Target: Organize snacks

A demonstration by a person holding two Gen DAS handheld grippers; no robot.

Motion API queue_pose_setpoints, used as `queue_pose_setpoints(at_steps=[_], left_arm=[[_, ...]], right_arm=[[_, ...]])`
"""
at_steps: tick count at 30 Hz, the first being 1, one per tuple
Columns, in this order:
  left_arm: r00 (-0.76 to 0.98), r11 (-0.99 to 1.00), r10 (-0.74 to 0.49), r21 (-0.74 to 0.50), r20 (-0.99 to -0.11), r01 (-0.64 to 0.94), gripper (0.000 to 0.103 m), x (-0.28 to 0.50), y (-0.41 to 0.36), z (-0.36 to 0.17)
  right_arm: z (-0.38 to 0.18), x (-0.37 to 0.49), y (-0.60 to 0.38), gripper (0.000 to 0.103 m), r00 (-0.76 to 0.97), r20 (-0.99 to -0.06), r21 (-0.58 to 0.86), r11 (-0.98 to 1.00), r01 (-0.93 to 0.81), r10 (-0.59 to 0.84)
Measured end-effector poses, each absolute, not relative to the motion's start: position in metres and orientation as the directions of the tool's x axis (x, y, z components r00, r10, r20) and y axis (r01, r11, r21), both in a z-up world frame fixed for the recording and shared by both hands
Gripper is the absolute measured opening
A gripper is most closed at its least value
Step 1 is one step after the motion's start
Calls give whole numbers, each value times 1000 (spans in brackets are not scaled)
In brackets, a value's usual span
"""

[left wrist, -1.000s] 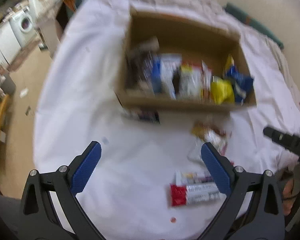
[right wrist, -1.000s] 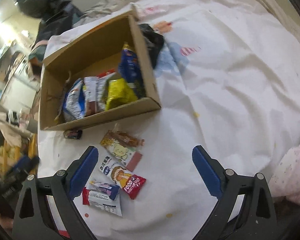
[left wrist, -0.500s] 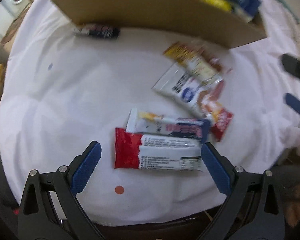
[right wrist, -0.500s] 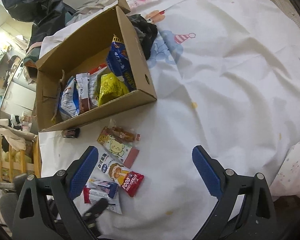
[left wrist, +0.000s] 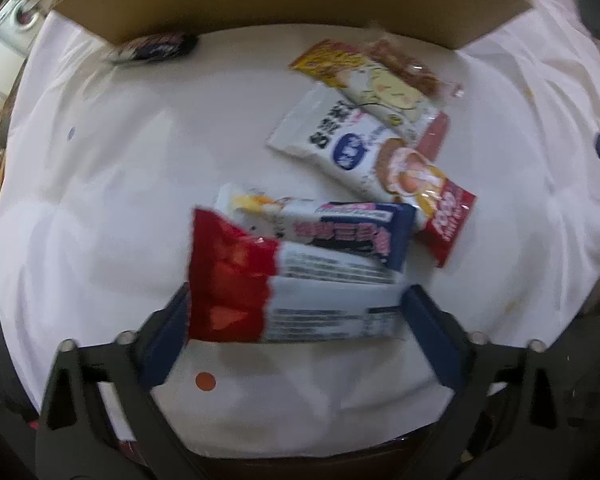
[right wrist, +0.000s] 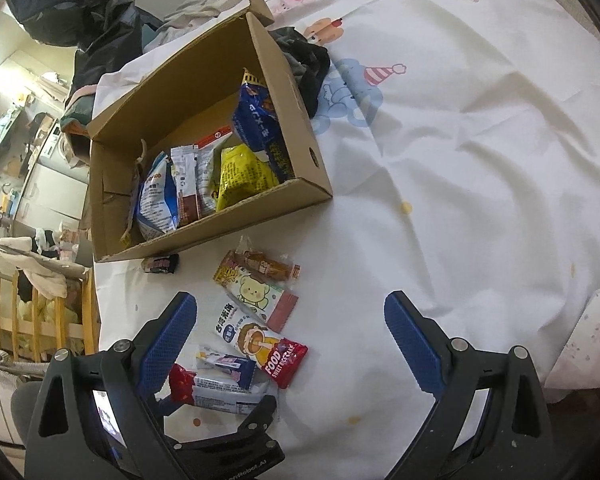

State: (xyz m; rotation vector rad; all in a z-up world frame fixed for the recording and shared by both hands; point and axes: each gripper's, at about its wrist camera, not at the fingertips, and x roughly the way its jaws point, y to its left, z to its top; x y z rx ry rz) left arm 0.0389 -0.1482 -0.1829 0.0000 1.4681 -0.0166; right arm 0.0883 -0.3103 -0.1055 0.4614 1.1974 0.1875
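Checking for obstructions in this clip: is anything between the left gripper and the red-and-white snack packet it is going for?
Nothing visible. The left gripper already straddles the red-and-white packet, its jaws just closing in on the ends. The navy-ended packet overlaps its far edge, outside the jaws.

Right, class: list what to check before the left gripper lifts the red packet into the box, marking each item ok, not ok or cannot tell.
1. Red packet between the left gripper pads, jaws having just been closing: ok.
2. Pads pressing firmly on it: cannot tell, blurred.
3. Blue packet clear of it: not ok, it overlaps its edge.
4. Room in the box: ok, far half bare.
5. Right gripper open and empty: ok.
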Motion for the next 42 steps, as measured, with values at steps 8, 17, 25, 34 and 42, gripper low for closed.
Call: queue_pose_setpoints(at_steps=[8,17,25,34,42], left_arm=[[159,984,-170,-160,-972,76,12,29,-144,-144],[270,961,-273,-247,-923,127,12,39,-97,-80],[311,958,-282,-249,-908,143,12,70,-42,-57],[306,968,-248,-243,-919,53,12,75,-9,-78],[379,960,-273,-273,-884,53,12,78,-12,-57]], right_arm=[[-105,87,-311,97,366,-850,441,891,104,378],[-102,87,-313,97,384,-843,448,887,112,377],[-124,90,-301,97,252,-808,573,810,124,533],[-169,86,-230,72,-21,-802,594,801,72,597],[-191,101,-201,21,-36,-861,503,861,81,507]])
